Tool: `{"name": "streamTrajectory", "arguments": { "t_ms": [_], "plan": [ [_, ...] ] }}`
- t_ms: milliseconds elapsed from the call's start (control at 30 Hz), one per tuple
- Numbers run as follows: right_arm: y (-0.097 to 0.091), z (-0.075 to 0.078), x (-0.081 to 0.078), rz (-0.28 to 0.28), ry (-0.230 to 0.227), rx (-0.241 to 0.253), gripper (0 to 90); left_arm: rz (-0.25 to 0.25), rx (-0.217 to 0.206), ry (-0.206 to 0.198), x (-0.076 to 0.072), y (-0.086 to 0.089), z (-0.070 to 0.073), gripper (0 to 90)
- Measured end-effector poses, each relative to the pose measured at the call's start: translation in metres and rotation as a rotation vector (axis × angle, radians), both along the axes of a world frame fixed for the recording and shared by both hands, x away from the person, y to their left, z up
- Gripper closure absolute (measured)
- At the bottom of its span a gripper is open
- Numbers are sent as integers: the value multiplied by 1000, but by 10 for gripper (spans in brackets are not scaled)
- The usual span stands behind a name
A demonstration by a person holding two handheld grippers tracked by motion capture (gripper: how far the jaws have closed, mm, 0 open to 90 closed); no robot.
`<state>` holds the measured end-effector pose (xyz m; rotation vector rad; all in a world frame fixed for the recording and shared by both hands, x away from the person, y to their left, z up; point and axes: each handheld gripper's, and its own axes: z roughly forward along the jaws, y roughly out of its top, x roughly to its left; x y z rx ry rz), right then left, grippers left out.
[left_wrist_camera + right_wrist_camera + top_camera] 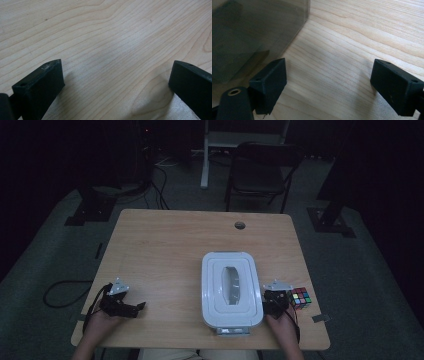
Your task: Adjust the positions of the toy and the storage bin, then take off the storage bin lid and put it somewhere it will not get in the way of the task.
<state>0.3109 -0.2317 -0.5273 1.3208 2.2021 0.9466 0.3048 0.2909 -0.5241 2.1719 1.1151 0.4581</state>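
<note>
A white lidded container (231,290) stands on the wooden table (165,250), right of centre near the front edge. A colourful puzzle cube (300,297) lies to its right. My right gripper (276,296) rests on the table between the container and the cube. In the right gripper view it (329,85) stands open over bare wood, its left jaw close beside the container's dim see-through wall (254,32). My left gripper (134,307) lies at the table's front left. In the left gripper view it (116,82) is open, with just tabletop between the jaws.
A round cable hole (240,225) sits near the table's far edge. Behind the table stand a dark chair (260,170) and a white desk leg (204,155). Cables lie on the dim floor at the left (62,292).
</note>
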Motion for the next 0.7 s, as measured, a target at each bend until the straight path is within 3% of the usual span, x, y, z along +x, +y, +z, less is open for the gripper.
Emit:
{"name": "streamTrajectory", "arguments": {
  "t_ms": [367, 467, 700],
  "plan": [
    [0, 0, 0, 0, 1, 1, 134, -14, -4, 1, 1, 1, 0, 6],
    [0, 0, 0, 0, 1, 1, 134, -24, -24, 20, 2, 1, 2, 6],
    [0, 0, 0, 0, 1, 1, 134, -45, -17, 55, 4, -8, 5, 6]
  ]
}}
